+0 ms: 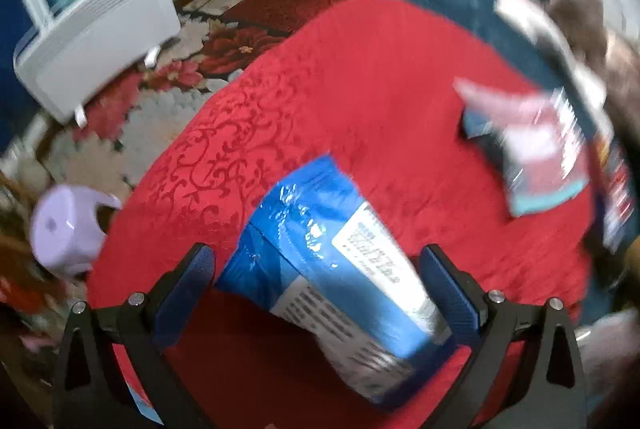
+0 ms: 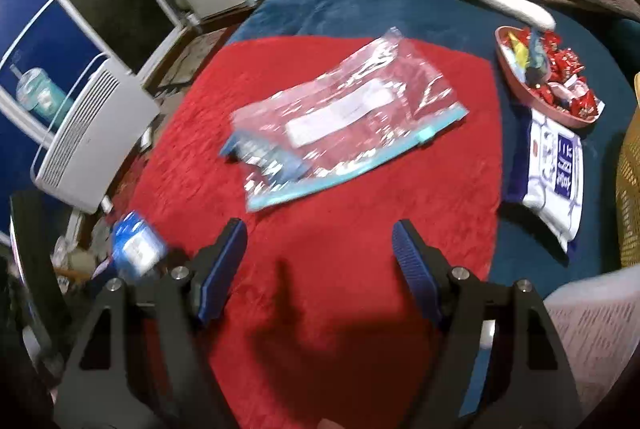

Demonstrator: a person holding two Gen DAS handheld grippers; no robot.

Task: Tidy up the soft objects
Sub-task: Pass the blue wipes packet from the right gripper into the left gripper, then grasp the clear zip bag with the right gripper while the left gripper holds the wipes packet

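A blue plastic-wrapped soft pack [image 1: 336, 269] with a white label sits between the fingers of my left gripper [image 1: 320, 269], above the red cloth [image 1: 320, 77]; the jaws stand wide and I cannot tell whether the pads touch it. The same pack shows blurred at the left of the right wrist view [image 2: 138, 249]. A clear zip bag [image 2: 344, 121] with a teal seal lies flat on the red cloth [image 2: 360, 229], with a blue pack inside it; it also shows blurred in the left wrist view [image 1: 536, 149]. My right gripper [image 2: 320, 257] is open and empty, just short of the bag.
A pink dish of red sweets [image 2: 548, 77] and a white and blue pack [image 2: 556, 169] lie on the dark blue cover at right. A yellow basket [image 2: 630, 181] stands at the right edge. A white heater [image 1: 96, 41] and a lilac stool [image 1: 68, 229] stand on the floor at left.
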